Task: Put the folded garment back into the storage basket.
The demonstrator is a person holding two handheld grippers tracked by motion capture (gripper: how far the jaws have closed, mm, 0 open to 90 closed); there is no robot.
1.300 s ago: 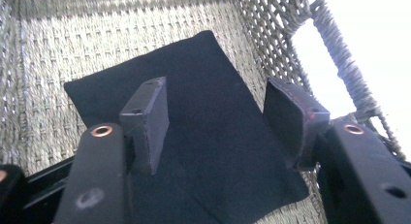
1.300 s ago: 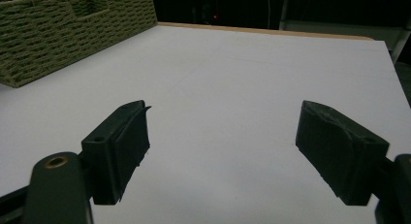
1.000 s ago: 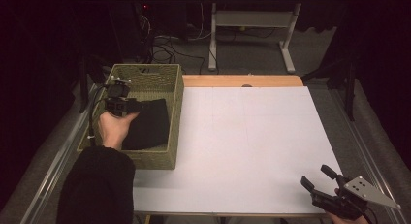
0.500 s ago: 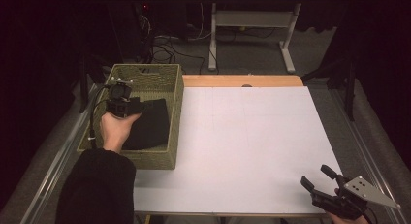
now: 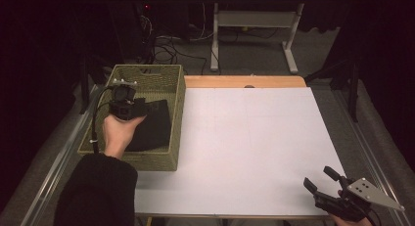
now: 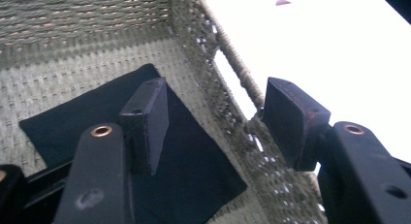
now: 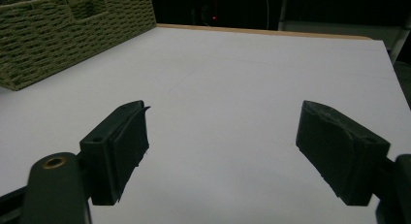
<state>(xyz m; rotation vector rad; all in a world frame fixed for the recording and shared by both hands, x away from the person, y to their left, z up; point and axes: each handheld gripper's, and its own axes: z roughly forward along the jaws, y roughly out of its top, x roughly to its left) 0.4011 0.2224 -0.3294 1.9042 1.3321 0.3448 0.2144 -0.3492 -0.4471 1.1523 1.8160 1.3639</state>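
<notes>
Fingers of left gripper spread, empty, above black cloth in basket.

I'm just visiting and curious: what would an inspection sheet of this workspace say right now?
Surface: white table top, bare apart from the basket.
Job's things: black cloth lying flat in the woven basket at the table's left.
Clutter: nothing seen.
Grippers: left gripper over the basket, jaws apart, nothing between them; right gripper open above the near right corner.
Cables: black cable trailing from the left gripper.
Surroundings: dark room, metal table frame and floor wires behind.
</notes>
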